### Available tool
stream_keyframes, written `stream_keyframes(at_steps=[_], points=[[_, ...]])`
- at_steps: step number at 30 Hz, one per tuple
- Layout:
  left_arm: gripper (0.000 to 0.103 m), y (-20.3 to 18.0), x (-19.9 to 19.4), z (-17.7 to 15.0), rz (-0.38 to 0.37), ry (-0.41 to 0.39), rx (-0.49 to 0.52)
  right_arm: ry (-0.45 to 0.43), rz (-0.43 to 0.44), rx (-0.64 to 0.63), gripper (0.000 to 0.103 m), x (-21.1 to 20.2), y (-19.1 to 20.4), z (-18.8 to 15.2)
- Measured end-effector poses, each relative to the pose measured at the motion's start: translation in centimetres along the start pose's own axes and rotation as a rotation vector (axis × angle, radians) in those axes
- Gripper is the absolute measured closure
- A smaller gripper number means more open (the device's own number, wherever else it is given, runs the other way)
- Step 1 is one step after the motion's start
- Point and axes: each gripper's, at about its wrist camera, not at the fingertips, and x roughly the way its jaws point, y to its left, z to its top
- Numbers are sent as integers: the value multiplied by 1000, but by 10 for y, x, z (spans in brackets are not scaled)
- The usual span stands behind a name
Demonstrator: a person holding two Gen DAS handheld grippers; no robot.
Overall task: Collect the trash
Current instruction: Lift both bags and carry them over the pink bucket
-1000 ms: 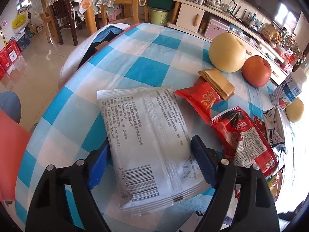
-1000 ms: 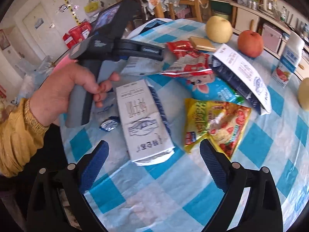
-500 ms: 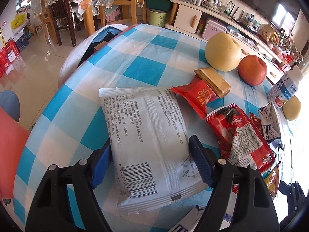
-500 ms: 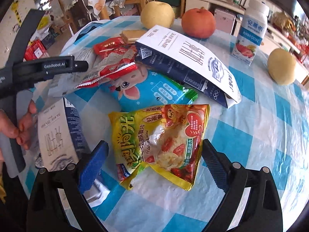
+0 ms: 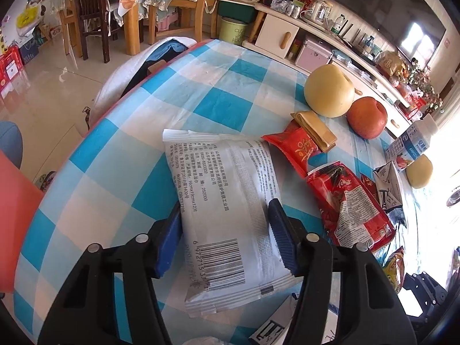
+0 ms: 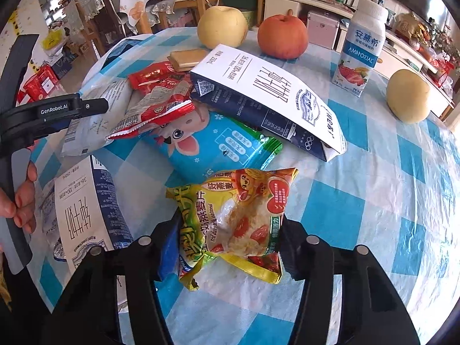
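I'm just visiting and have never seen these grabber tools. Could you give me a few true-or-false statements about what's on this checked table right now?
1. The white printed plastic packet lies between the left gripper fingers, whose jaws are closing. True.
2. The right gripper is closing around a banana. False: a crumpled yellow oatmeal packet.
3. The white yoghurt bottle lies tipped over. False: it stands upright.
4. A red apple sits beside a pale yellow pear. True.

Left claw [image 5: 225,237] angled steeply down, its jaws closing, blue pads [image 5: 169,240] right up against both edges of the white packet [image 5: 227,210] between them. Right claw [image 6: 228,240] tilted down too, jaws closing, pads squeezing in on the yellow snack bag [image 6: 233,218]. Over on the right wrist view, a hand [image 6: 21,198] grips the left claw's handle, fingers curled.
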Motion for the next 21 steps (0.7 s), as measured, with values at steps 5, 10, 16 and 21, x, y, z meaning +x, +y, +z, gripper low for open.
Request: stream_keyframes(at_steps=[5, 10, 16, 21], points=[[41, 1, -3, -2, 2, -2, 14, -32, -16, -15, 50, -9, 14, 6], [21, -13, -1, -3, 80, -7, 96, -75, -18, -19, 50, -24, 22, 12], [24, -26, 5, -8, 131, -15, 179, -75, -16, -43, 50, -23, 29, 15], [28, -26, 5, -11, 127, -25, 169, -93, -9, -39, 50, -28, 30, 16]])
